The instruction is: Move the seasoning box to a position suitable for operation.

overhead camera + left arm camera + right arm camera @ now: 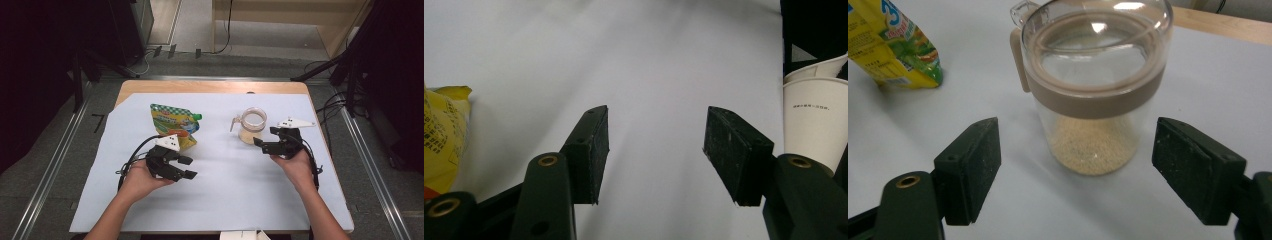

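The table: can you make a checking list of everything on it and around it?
Surface: table under a pale sheet.
Job's things: lidded clear jar with tan grains at the bottom, upright; yellow-green pouch, lying flat.
Clutter: paper cups.
Grippers: left tongs open, nothing between; right tongs open, just short of the jar.
Cables: one trails from each gripper; more on the floor.
Surroundings: floor rails, dark stands, wooden furniture behind.

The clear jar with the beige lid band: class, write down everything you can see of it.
The clear jar stands upright on the pale blue sheet. It has see-through walls, a clear domed lid set in a beige band, and a flip tab at the rim. A shallow layer of tan grains covers its bottom. The right gripper has its open jaws on either side, not touching.
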Motion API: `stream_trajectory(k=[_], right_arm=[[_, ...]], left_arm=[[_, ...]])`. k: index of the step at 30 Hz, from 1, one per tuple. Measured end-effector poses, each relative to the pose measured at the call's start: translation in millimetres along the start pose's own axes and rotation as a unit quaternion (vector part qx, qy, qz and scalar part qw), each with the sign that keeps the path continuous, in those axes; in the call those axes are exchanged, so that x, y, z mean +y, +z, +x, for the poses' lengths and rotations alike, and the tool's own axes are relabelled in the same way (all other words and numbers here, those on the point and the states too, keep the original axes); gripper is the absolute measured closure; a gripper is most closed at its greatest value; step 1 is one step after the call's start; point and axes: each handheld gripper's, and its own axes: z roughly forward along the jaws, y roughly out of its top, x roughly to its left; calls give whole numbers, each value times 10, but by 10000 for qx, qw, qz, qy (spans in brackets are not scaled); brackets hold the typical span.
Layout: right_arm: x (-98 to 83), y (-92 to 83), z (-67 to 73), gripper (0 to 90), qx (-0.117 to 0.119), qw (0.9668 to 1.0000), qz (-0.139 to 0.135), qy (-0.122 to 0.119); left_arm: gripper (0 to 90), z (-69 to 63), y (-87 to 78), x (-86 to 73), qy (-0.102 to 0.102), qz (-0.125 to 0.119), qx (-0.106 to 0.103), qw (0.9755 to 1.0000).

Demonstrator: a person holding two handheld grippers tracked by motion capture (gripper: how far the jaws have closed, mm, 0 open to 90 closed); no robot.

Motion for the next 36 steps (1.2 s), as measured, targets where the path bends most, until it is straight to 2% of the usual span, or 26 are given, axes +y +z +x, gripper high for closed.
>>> stream_trajectory(k=[3, 5, 6, 15, 21, 26, 32, 36], right_arm=[[14, 54, 25, 144, -9, 10000, 9, -65], [30, 109, 53, 140, -164, 9997, -26, -158], [37, 135, 59, 142, -231, 9996, -53, -157], [55, 348, 1, 139, -397, 9991, -105, -42], [42, 489, 15, 119, -580, 9981, -188, -110], [44, 611, 17, 93, -610, 9973, -388, 149], [40, 713, 39, 90, -762, 9957, -464, 239], [43, 712, 45, 97, -788, 9956, -462, 227]], left_arm=[[440, -19, -12, 9, -50, -99, -54, 9999], [440, -45, -29, 18, -33, -149, -47, 9999], [439, -67, -32, 24, 27, -159, -47, 9999], [439, -69, -40, -3, 6, -102, -39, 9999], [439, -90, -64, -33, -37, -129, 8, 9999], [439, -104, -66, -49, -60, -125, 13, 9999], [439, -103, -64, -53, -50, -107, 23, 9999], [439, -104, -57, -52, -49, -87, 31, 9999]])
